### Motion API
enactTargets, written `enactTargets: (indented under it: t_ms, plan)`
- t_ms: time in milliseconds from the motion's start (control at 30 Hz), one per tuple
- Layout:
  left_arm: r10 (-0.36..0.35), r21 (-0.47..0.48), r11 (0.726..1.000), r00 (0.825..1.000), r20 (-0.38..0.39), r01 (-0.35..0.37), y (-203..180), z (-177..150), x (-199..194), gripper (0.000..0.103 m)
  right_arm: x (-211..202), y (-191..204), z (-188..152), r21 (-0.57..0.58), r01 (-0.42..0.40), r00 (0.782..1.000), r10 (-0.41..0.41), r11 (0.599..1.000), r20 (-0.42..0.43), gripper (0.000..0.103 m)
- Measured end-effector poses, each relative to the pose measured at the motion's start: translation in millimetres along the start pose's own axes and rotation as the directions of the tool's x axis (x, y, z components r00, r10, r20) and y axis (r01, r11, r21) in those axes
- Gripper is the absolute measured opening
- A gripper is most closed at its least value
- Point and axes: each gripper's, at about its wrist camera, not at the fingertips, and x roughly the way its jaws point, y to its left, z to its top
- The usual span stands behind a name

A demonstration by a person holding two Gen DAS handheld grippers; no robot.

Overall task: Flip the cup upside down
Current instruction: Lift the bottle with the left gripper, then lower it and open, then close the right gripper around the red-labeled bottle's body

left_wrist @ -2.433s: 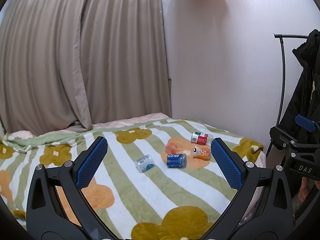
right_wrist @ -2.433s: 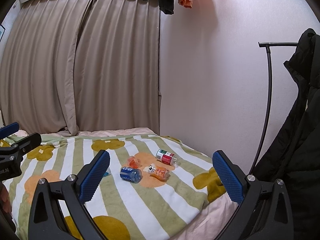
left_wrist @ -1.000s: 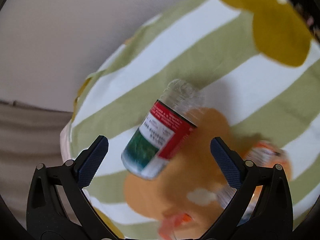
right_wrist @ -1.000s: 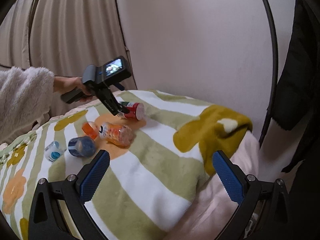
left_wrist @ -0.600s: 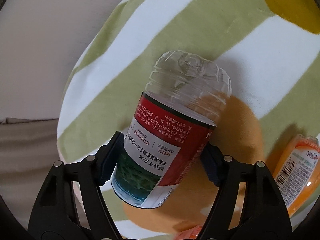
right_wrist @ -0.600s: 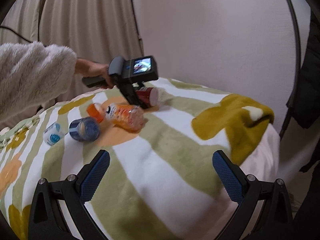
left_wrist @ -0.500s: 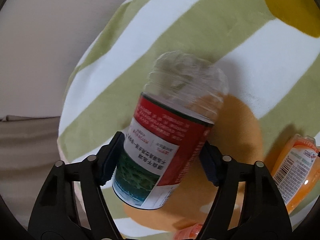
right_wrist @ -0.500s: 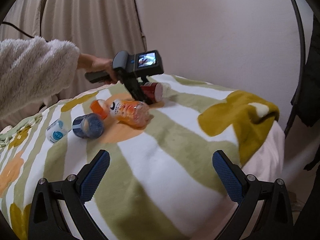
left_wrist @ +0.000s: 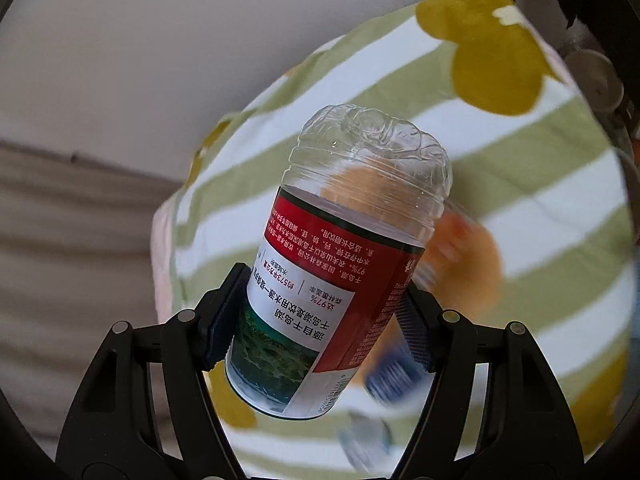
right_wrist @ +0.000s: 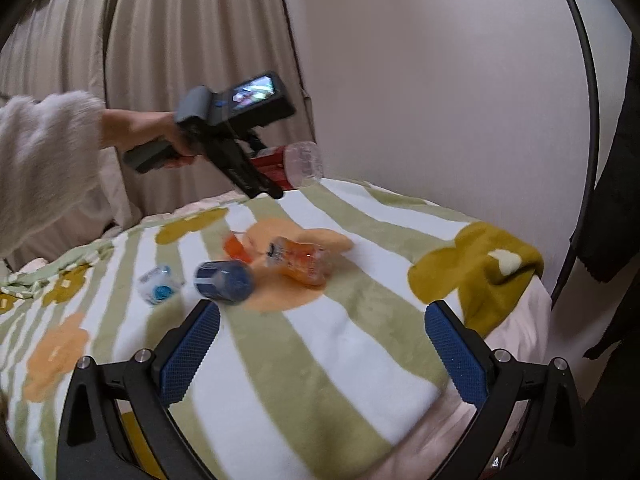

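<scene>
My left gripper (left_wrist: 320, 316) is shut on the red-and-green labelled clear cup (left_wrist: 340, 264) and holds it lifted above the bed, its clear closed end pointing away and up. In the right wrist view the left gripper (right_wrist: 256, 172) carries that cup (right_wrist: 294, 164) well above the blanket, lying roughly sideways. My right gripper (right_wrist: 320, 352) is open and empty, low over the near part of the bed.
A green-striped flower blanket (right_wrist: 320, 360) covers the bed. On it lie an orange-labelled cup (right_wrist: 300, 260), a small orange cup (right_wrist: 236, 248), a blue cup (right_wrist: 224, 276) and a pale blue-print cup (right_wrist: 156, 284). Wall and curtain stand behind; a black coat (right_wrist: 616, 200) hangs right.
My left gripper closed on the red-labelled cup and lifted it off the blanket. The right gripper has drawn closer over the bed and stays open.
</scene>
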Motion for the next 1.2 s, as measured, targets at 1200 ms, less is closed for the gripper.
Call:
enactTargets:
  t_ms: [1200]
  plan:
    - [-0.258,-0.529,0.835,0.957,-0.132,0.152,-162.4,-134.3,-21.5,0.098,-139.6,38.0,16.4,-0.008,-0.094,0.996,0.094,0.996,0.008,0.103]
